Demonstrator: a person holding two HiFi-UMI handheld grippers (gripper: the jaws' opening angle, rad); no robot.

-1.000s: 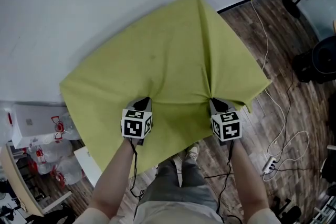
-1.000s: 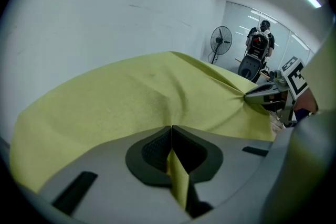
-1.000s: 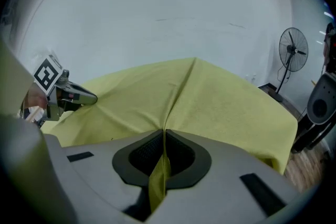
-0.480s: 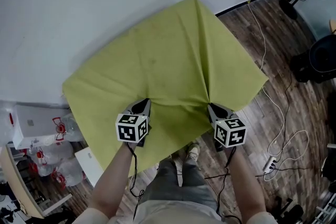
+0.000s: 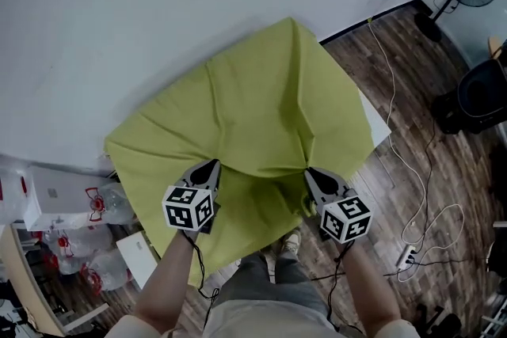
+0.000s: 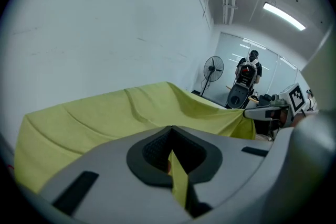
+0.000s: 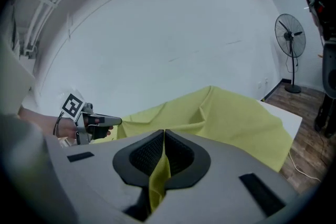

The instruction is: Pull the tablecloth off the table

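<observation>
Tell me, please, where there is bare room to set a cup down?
Only the white tabletop corner right of the tablecloth is bare. Bags and boxes crowd the left; cables cross the wood floor at right.

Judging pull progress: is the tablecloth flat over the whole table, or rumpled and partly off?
Rumpled, partly off: the tablecloth creases toward the left gripper and right gripper clamping it; a bare white table corner shows.

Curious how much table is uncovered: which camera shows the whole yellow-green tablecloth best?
The head view: it looks down on the whole tablecloth, with a bare white table corner at its right. The left and right gripper views each show only a fold pinched between their jaws and rumpled cloth beyond.
</observation>
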